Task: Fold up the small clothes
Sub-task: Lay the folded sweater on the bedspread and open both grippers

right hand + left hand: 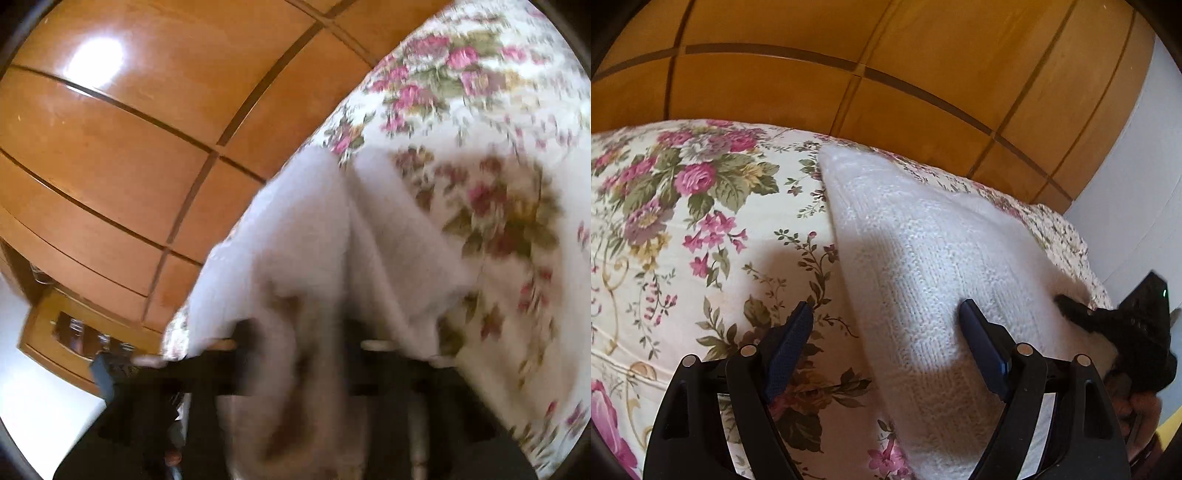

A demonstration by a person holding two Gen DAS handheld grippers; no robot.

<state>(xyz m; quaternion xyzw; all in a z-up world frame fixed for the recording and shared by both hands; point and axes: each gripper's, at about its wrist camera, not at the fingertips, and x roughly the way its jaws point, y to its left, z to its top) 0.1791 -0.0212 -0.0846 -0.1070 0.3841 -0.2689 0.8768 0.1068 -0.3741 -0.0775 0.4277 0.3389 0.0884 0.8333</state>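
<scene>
Both grippers are working one white knit garment (916, 266) that is lying on the floral bedspread (701, 229). I am holding the left gripper (886, 314) with its jaws spread wide and clamping nothing; the knit's long edge is running between its fingers, probably so I can pinch that edge for the fold. My right gripper (303, 354) is sitting directly under a draped bunch of the same knit, cloth hanging ahead and over its fingers, which suggests I am lifting it, but blur is hiding the jaws, so I cannot tell their state. Wooden panelling (849, 81) is standing beyond both tools.
</scene>
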